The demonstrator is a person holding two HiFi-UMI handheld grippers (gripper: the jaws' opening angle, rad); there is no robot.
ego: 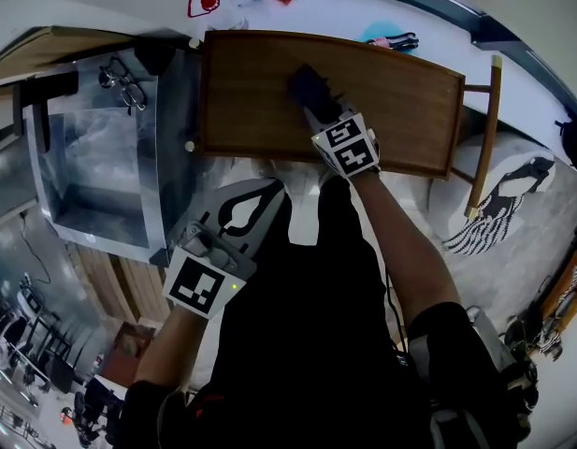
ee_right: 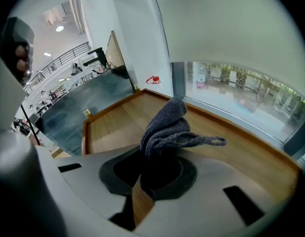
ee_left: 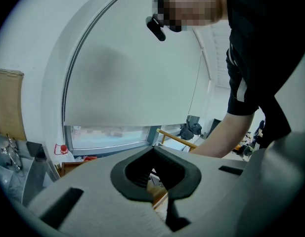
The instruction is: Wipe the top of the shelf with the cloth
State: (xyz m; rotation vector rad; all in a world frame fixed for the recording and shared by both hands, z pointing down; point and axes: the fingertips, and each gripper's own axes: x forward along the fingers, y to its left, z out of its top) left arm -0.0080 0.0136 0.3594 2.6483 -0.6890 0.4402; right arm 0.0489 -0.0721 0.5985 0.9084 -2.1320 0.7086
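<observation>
Head view: your right claw [ego: 313,99] was out over the wooden shelf top [ego: 241,101], pinching the dark cloth [ego: 307,80]. The cloth bunched just ahead of the claw's tips, about mid-board, with bare wood to either side of the claw. Your left claw [ego: 266,193] hung short of the shelf's near edge and held nothing. Off to its left stood a glass cabinet [ego: 101,157] with a pair of spectacles [ego: 124,84] on top.

Left gripper view: the jaws were pressed together with nothing between them. They pointed up toward the window blind [ee_left: 132,83] and away from the work.

Right gripper view: the jaws were clamped on the lowest folds of the grey knit. Most of it stood loose ahead of the tips, with one flap poking out to the claw's right. A raised rim [ee_right: 231,125] edged the board beyond. You could not tell from here whether the cloth pressed on the wood.

What could go wrong, as I judge it:
- With so little fabric in the bite, dragging it hard could pull the cloth free.
- The loose flap could snag on the rim.
- If you dropped the claw too low, its hard tips could scrape the wood.
- If you held it too high, the wad would skim the surface and miss the corners.
</observation>
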